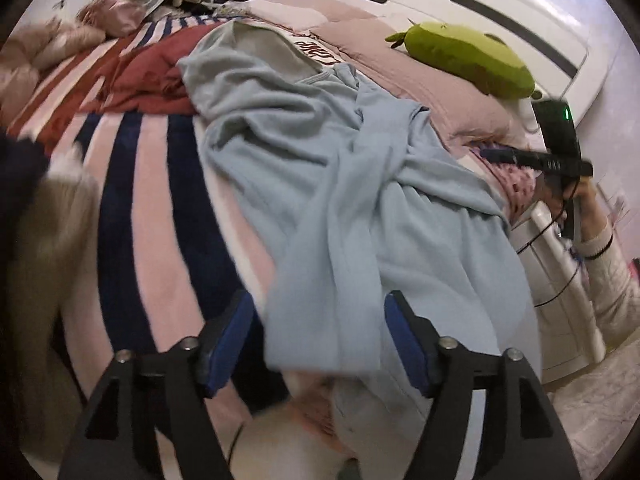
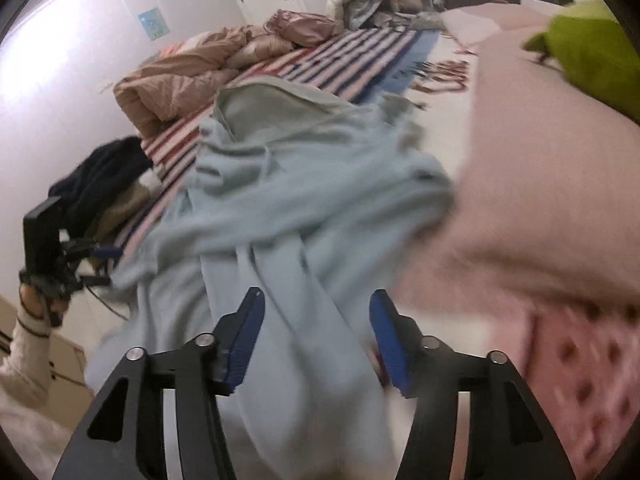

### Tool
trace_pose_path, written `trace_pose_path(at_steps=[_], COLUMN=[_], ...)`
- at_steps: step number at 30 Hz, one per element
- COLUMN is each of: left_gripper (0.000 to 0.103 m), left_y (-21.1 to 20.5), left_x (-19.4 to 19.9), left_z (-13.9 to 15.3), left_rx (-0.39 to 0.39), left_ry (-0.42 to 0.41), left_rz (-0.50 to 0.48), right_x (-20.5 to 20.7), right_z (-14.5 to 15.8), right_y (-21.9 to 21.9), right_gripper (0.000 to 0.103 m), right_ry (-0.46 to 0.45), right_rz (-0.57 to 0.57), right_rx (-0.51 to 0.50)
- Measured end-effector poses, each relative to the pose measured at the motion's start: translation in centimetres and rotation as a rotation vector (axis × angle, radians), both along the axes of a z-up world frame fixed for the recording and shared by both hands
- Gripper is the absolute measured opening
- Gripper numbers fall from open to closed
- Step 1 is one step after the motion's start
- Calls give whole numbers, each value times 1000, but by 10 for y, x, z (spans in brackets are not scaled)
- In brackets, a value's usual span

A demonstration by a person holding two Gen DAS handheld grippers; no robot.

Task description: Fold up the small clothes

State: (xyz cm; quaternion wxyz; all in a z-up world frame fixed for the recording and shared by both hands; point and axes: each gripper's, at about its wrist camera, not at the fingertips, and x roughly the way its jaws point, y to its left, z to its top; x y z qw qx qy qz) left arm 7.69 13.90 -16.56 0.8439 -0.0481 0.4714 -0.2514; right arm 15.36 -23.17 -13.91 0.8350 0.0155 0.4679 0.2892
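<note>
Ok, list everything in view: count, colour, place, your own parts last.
light blue garment: one, pale blue, crumpled across the bed, lying between both sets of open jaws.
striped blanket: one, pink, navy and red, under the garment.
maroon cloth: one, dark red, beyond the garment.
green plush toy: one, green, on the pink pillow.
tan duvet: one, bunched at the far edge.
dark clothes pile: one, navy, bed's edge.
left hand-held gripper: one, black with blue pads, open.
right hand-held gripper: one, same, open.
</note>
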Motion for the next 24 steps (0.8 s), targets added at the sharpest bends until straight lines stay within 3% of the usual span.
trace_pose_path(at_steps=[2,5,9,13,17,20,23,24], left_gripper=[68,68,68,68,68,68,51,38], left_y=[1,1,-8,-18,-31,-34,-38,-39], left_x=[-10,-26,-38,-29,-14,-11,-10,-10], left_z=[-9,-26,-30,-29,-37,-40,-41,-41], left_rx=[-67,-160,-246,-224,-233,-253,-264,-277], left_ry=[36,86,95,86,123,133,130,132], left_rz=[12,23,27,40,47,52,57,58], right_x=[-17,-44,-72,-79,-76,-77,-74,-72], right_z=[-7,-27,-62,-90,-104,-105,-105,-104], right_y=[-17,-40,-55,-49,-38,-29,-20,-16], right_gripper=[60,61,61,63,77,77,75,74], right_ry=[31,112,253,302,323,325,331,328], right_rz=[-30,-51,-14,-1,41,72,84,88], right_rx=[-8,64,280,391,518,536,562,564])
